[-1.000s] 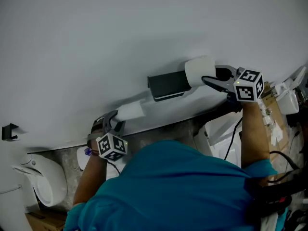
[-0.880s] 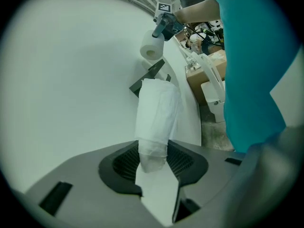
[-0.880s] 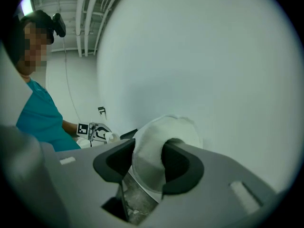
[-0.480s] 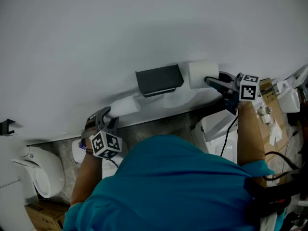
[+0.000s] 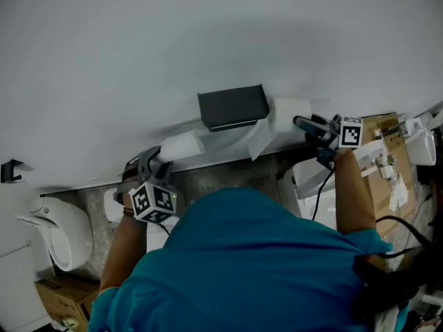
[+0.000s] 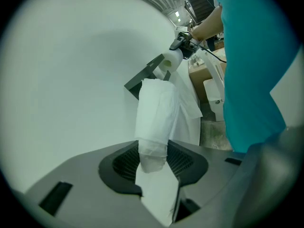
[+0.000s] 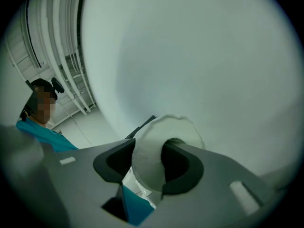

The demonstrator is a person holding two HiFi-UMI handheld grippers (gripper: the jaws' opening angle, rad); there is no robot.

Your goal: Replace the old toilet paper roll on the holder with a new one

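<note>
A black holder is fixed on the white wall. My right gripper is shut on a thick white toilet paper roll just right of the holder's end, and a loose sheet hangs from it. In the right gripper view one jaw sits inside the roll's core and the other outside. My left gripper is lower left of the holder, shut on a slim white roll. In the left gripper view that slim roll points from the jaws toward the holder.
A white toilet stands at the lower left, with a black hook on the wall above it. A cardboard box and white fixtures crowd the right side. The person's teal shirt fills the foreground.
My right gripper has rolled and come down with the thick roll, from the holder's right end to a bit below it; a paper tail now hangs loose. The left gripper has barely moved.
</note>
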